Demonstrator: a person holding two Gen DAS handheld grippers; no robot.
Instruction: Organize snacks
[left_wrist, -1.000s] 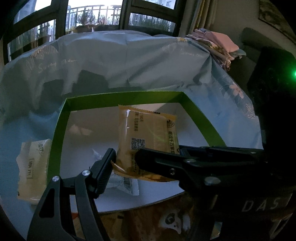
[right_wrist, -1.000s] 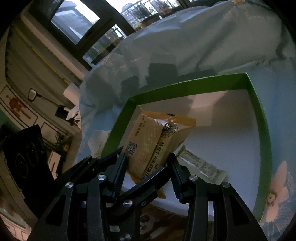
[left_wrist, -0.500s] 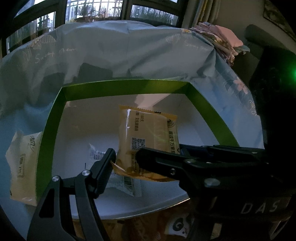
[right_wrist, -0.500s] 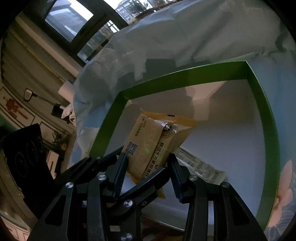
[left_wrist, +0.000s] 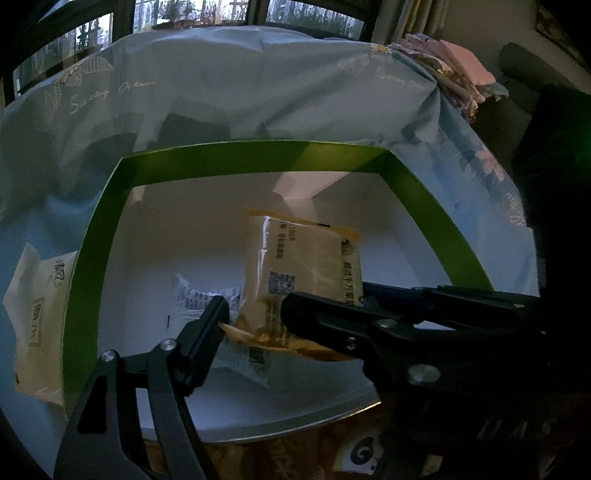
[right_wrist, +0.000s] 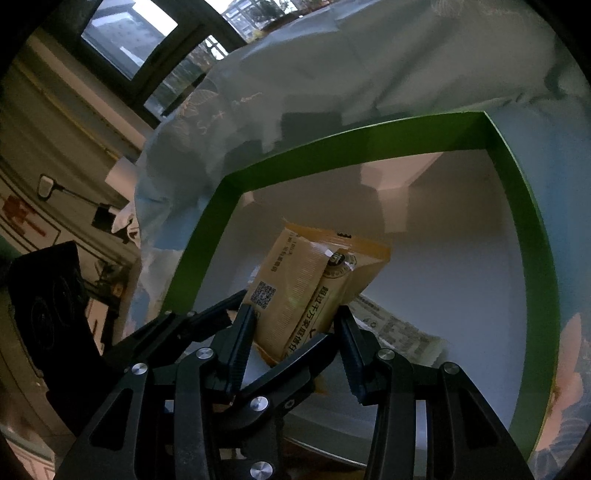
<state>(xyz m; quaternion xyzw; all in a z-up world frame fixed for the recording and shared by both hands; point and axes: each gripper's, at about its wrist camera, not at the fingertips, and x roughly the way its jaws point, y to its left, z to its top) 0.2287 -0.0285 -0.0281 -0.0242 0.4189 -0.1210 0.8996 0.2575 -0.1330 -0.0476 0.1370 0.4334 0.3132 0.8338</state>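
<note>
Placing a snack packet into the green-rimmed box

Both the left gripper (left_wrist: 255, 314) and right gripper (right_wrist: 295, 325) are clamped on the yellow snack packet (right_wrist: 306, 291), above the box (right_wrist: 517, 206); next, release.

Between both sets of fingers, a glossy yellow snack packet (left_wrist: 306, 273), crinkly film with a ribbed face and printed code. Matt black plastic on the left gripper (left_wrist: 255, 317) and right gripper (right_wrist: 295, 328), dotted with shiny metal screws. Ahead, a box (left_wrist: 258, 158) of smooth card, matt green rim, matt white inside. Below the packet, a pale printed wrapper (right_wrist: 399, 325), slightly shiny. Beyond, creased light-blue cloth (left_wrist: 258, 85), soft and matt.
</note>
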